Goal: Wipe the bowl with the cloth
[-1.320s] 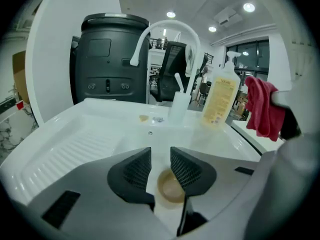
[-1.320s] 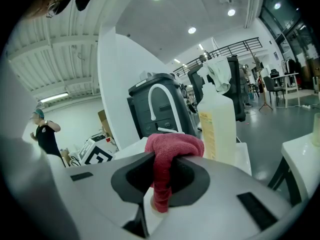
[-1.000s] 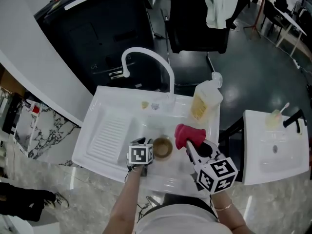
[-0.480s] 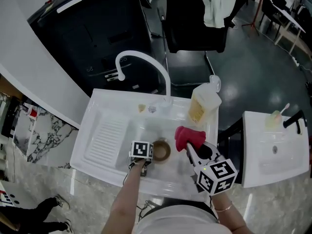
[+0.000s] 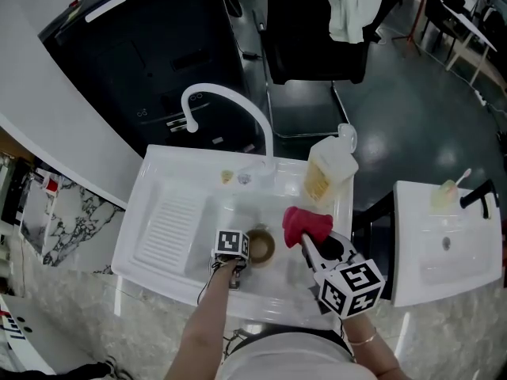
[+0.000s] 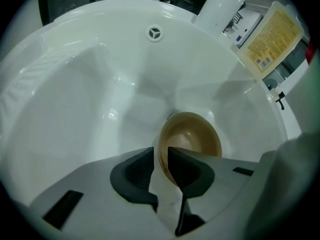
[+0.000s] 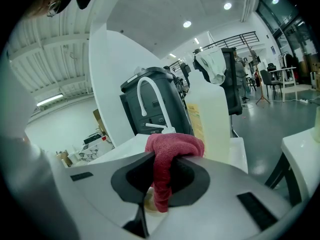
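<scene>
A small brown bowl (image 5: 262, 245) sits in the basin of the white sink (image 5: 190, 279). In the left gripper view the bowl (image 6: 192, 139) has its near rim between the jaws. My left gripper (image 6: 160, 156) is closing on that rim, and the bowl's wall fills the narrow gap. In the head view the left gripper (image 5: 244, 252) is at the bowl's left side. My right gripper (image 5: 307, 242) hovers just right of the bowl, shut on a red cloth (image 5: 306, 222). The cloth (image 7: 170, 151) bunches above the jaws and hangs down between them.
A white curved faucet (image 5: 230, 101) rises behind the basin. A yellowish detergent jug (image 5: 329, 172) stands at the sink's back right corner. The ribbed drainboard (image 5: 170, 224) lies to the left. A second white sink (image 5: 444, 244) stands to the right, a black bin (image 5: 150, 46) behind.
The head view has drifted a little. The bowl stays in the basin, and both grippers hold nearly the same places beside it, the cloth still in the right one.
</scene>
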Action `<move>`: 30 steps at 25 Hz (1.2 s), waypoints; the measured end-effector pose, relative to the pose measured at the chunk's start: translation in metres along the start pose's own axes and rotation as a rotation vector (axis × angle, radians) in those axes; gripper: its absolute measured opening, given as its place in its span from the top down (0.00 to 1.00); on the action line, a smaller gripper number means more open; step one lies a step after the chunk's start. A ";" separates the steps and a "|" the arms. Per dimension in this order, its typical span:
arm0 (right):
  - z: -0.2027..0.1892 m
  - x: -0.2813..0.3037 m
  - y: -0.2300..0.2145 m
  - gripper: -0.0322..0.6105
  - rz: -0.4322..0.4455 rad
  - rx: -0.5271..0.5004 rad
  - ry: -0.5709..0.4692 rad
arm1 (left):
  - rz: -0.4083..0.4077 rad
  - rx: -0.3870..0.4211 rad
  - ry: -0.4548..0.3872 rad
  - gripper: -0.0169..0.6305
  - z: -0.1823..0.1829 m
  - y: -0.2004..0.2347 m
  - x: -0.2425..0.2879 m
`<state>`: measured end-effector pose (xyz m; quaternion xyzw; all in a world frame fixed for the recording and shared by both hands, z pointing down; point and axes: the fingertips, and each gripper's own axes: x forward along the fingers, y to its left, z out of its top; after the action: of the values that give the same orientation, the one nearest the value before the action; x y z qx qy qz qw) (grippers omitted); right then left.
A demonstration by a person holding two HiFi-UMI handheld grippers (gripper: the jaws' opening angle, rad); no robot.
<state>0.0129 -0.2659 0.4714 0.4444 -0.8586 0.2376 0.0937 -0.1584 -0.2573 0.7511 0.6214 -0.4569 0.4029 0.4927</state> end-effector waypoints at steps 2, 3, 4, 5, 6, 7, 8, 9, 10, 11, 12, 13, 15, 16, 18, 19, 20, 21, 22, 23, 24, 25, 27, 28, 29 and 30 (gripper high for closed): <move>0.000 0.000 -0.001 0.86 0.000 0.002 0.003 | 0.007 -0.021 0.002 0.84 -0.001 0.001 0.003; 0.000 0.000 -0.002 0.86 0.000 0.003 0.005 | 0.006 -0.029 0.003 0.85 -0.002 0.001 0.004; -0.001 0.000 -0.002 0.86 0.000 0.003 0.007 | 0.004 -0.034 0.004 0.87 -0.002 0.000 0.004; -0.002 0.000 -0.003 0.86 0.001 0.002 0.010 | 0.002 -0.037 0.002 0.88 -0.002 -0.001 0.005; -0.002 0.001 -0.003 0.86 0.002 0.001 0.012 | 0.001 -0.040 -0.002 0.89 -0.001 -0.001 0.005; -0.003 0.001 -0.003 0.86 0.003 0.001 0.013 | -0.001 -0.045 -0.005 0.90 -0.001 -0.002 0.006; -0.003 0.001 -0.003 0.86 0.005 0.000 0.014 | -0.002 -0.050 -0.008 0.90 -0.001 -0.002 0.006; -0.003 0.001 -0.003 0.86 0.008 -0.001 0.014 | -0.002 -0.053 -0.010 0.90 -0.001 -0.002 0.005; -0.003 0.001 -0.002 0.86 0.011 -0.002 0.014 | 0.000 -0.054 -0.012 0.91 0.000 -0.002 0.004; -0.002 0.002 -0.001 0.86 0.014 -0.003 0.014 | 0.001 -0.052 -0.016 0.92 0.000 -0.002 0.001; -0.002 0.002 0.000 0.86 0.017 -0.003 0.015 | 0.001 -0.048 -0.022 0.93 0.000 -0.003 -0.002; -0.003 0.002 0.001 0.86 0.020 -0.004 0.015 | 0.001 -0.043 -0.030 0.92 0.001 -0.004 -0.005; -0.003 0.002 0.004 0.86 0.027 -0.006 0.015 | 0.002 -0.033 -0.058 0.93 0.005 -0.005 -0.014; -0.003 0.002 0.005 0.86 0.030 -0.007 0.015 | 0.003 -0.030 -0.076 0.93 0.008 -0.005 -0.018; -0.003 0.003 0.009 0.86 0.040 -0.007 0.015 | 0.010 -0.027 -0.116 0.93 0.014 -0.005 -0.029; -0.004 0.003 0.012 0.86 0.047 -0.008 0.016 | 0.016 -0.025 -0.138 0.93 0.016 -0.005 -0.036; -0.004 0.003 0.015 0.86 0.053 -0.011 0.016 | 0.022 -0.023 -0.161 0.93 0.019 -0.005 -0.043; -0.004 0.003 0.018 0.86 0.060 -0.014 0.016 | 0.026 -0.019 -0.184 0.93 0.021 -0.006 -0.050; -0.005 0.003 0.020 0.86 0.067 -0.018 0.015 | 0.028 -0.016 -0.207 0.93 0.024 -0.008 -0.057; -0.005 0.003 0.023 0.86 0.073 -0.021 0.014 | 0.028 -0.013 -0.229 0.93 0.026 -0.009 -0.066; -0.004 0.003 0.026 0.86 0.078 -0.025 0.012 | 0.029 -0.009 -0.252 0.93 0.029 -0.011 -0.075; -0.004 0.003 0.030 0.86 0.084 -0.028 0.010 | 0.032 -0.003 -0.277 0.93 0.031 -0.013 -0.086; -0.002 0.003 0.037 0.86 0.094 -0.034 0.004 | 0.043 0.010 -0.328 0.93 0.036 -0.017 -0.109; -0.001 0.002 0.041 0.86 0.100 -0.036 0.000 | 0.050 0.014 -0.349 0.93 0.037 -0.018 -0.121; 0.000 0.002 0.046 0.86 0.106 -0.036 -0.005 | 0.057 0.016 -0.366 0.93 0.037 -0.019 -0.132; 0.001 0.001 0.050 0.86 0.112 -0.035 -0.010 | 0.063 0.019 -0.389 0.93 0.038 -0.021 -0.144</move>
<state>-0.0276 -0.2422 0.4547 0.3951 -0.8867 0.2250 0.0838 -0.1732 -0.2682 0.6017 0.6776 -0.5589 0.2947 0.3764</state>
